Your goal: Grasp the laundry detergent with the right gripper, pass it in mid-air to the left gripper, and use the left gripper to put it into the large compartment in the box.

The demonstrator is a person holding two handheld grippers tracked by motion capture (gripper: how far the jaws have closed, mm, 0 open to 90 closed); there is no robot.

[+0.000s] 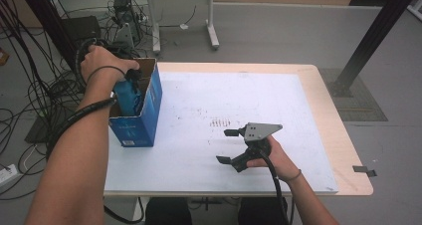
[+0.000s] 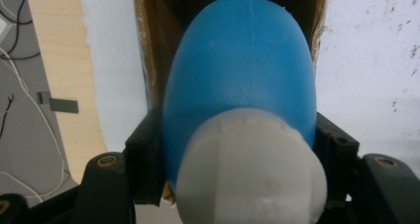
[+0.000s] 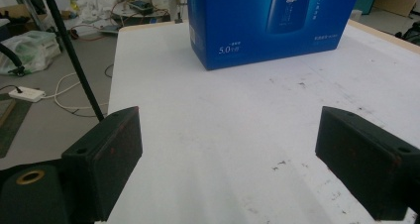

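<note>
At the upper left of the high view, the left gripper (image 1: 130, 80) is gripping a blue bottle (image 2: 240, 80) by its white cap end, lowering it into the open box (image 1: 149, 105). Catching the cardboard rim could tip the box. The right gripper (image 1: 233, 145) is resting wide and empty at lower centre.

Only readable bit is "5.0" in white on the blue box (image 3: 272, 23) straight ahead of the right fingers (image 3: 106, 164); the other print's too blurry.
</note>
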